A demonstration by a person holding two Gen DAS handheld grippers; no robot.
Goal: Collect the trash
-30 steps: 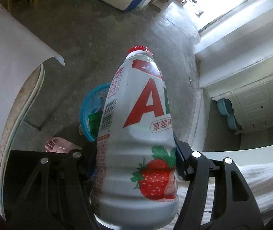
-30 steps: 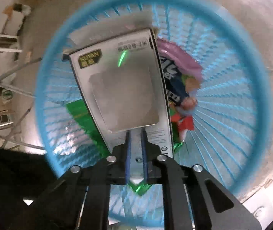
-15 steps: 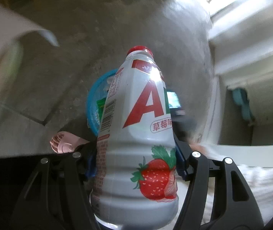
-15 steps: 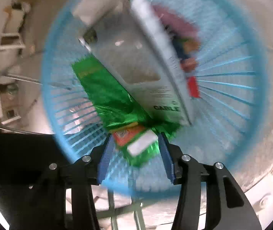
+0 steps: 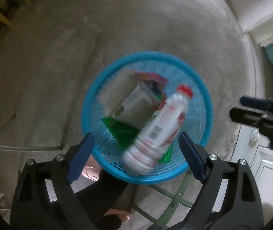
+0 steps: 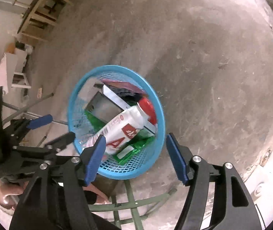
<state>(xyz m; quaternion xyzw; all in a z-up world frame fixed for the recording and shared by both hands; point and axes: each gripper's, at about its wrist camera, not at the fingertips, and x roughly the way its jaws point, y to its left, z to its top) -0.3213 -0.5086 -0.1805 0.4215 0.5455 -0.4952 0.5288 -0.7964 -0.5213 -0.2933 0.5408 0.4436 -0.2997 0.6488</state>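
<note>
A white strawberry-drink bottle (image 5: pixel 156 128) with a red cap drops, blurred, into a blue mesh basket (image 5: pixel 205 103) on a bare concrete floor (image 5: pixel 136 19), just below the left gripper (image 5: pixel 136 157). That gripper's jaws have just been opening and now stand wide apart above the near rim, with nothing pressed between the pads. The right gripper (image 6: pixel 134 157) hangs above the near side of the basket; its jaws have also just been opening and stand apart, empty.

Risks from here: the bottle lies tilted across the other trash with its cap close to the right wall, and in my judgement it could settle high or roll if the pile shifts. The basket looks light, so a jaw catching the rim as either gripper pulls away could tip it and spill the contents. The 2 grippers are close together over 1 opening, so they may knock each other.

Inside the basket, besides the bottle, are a flat grey-and-white carton (image 6: pixel 105 105) leaning against the far-left wall, a crumpled green wrapper (image 6: pixel 136 147) at the near side under the bottle, and a pink-purple packet (image 6: pixel 123 85) against the far wall. The person's foot is partly seen just beside the basket's near-left edge.
</note>
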